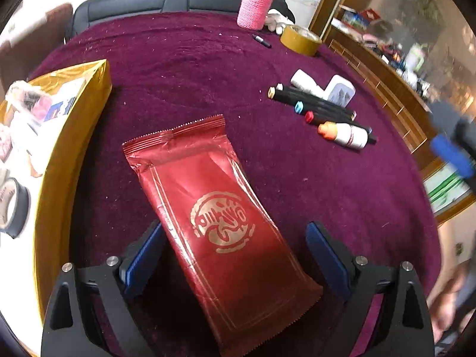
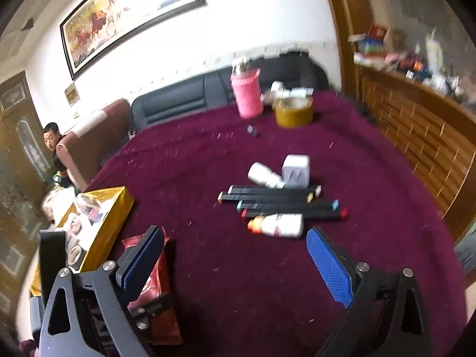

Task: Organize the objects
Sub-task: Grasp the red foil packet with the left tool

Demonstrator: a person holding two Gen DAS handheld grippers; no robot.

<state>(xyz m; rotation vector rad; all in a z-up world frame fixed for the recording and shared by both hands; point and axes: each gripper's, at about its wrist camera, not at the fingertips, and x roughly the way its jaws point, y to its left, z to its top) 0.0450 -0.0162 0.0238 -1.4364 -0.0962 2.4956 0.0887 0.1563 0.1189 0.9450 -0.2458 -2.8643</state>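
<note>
Nearest, in the left wrist view, the left gripper [image 1: 235,255] sits low over a maroon cloth [image 1: 193,68], its blue pads wide apart on either side of a red packet [image 1: 214,217]. The packet lies flat and slanted between the fingers; the left pad is at or very close to its edge, the right pad stands clear, so nothing is gripped. This looks like lining up to pinch the packet across its width. Just left of it sits a gold box [image 1: 80,136], already holding small items, probably where things are being gathered. In the right wrist view, the right gripper [image 2: 235,261] is also wide open and empty, hanging above bare cloth and aimed toward a cluster just beyond: a white bottle [image 2: 279,225] with an orange cap, lying against a row of black markers [image 2: 282,202], with a second white bottle and a white block behind. Farther back stand a tape roll [image 2: 293,111] and a pink flask [image 2: 247,95], then a dark sofa [image 2: 178,98].
</note>
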